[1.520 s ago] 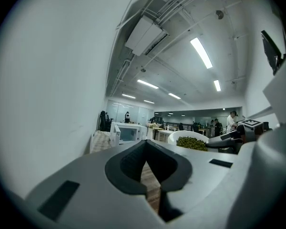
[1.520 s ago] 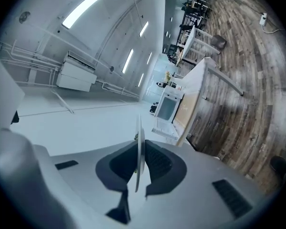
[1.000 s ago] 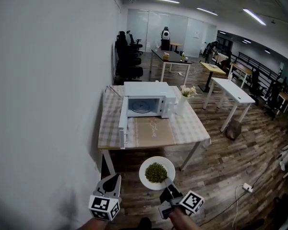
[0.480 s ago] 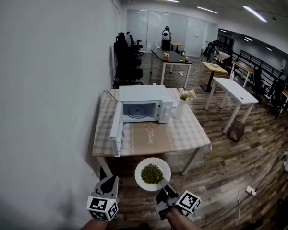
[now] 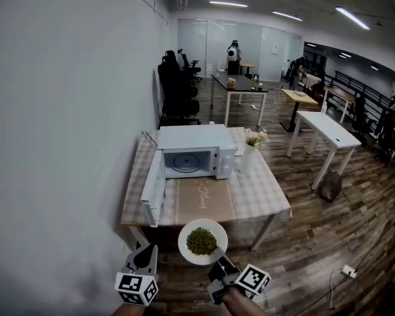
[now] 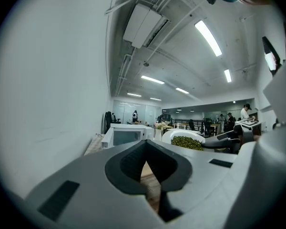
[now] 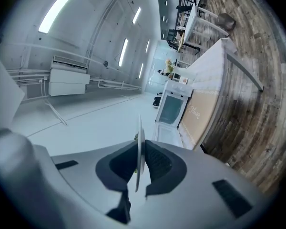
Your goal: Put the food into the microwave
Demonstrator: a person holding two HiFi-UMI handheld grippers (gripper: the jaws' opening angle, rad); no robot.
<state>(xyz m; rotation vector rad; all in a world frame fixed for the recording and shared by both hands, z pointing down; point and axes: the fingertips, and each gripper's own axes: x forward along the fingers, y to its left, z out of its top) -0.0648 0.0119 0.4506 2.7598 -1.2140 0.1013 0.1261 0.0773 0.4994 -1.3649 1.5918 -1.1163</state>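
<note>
Head view: right gripper point(image 5: 217, 263), lower centre of frame, is clamped on the near rim of a white plate point(image 5: 184, 249). The plate carries a heap of green food point(image 5: 201, 240) and sits level in the air, just short of the table's point(image 5: 257, 186) near edge.

Right gripper view: plate point(image 7: 139, 142) is seen edge-on, pinched between the two pads of the right gripper point(image 7: 139, 161).

Left gripper point(image 5: 147, 252), lower left, is beside the plate and apart from it. Left gripper view: fingertips of the left gripper point(image 6: 145, 144) meet, nothing between them.

Microwave point(image 5: 191, 140) stands on the checked table, centre frame. Its door point(image 5: 151, 189) is swung fully open to the left; the cavity is visible. A vase of flowers point(image 5: 248, 157) is just right of the microwave.
</note>
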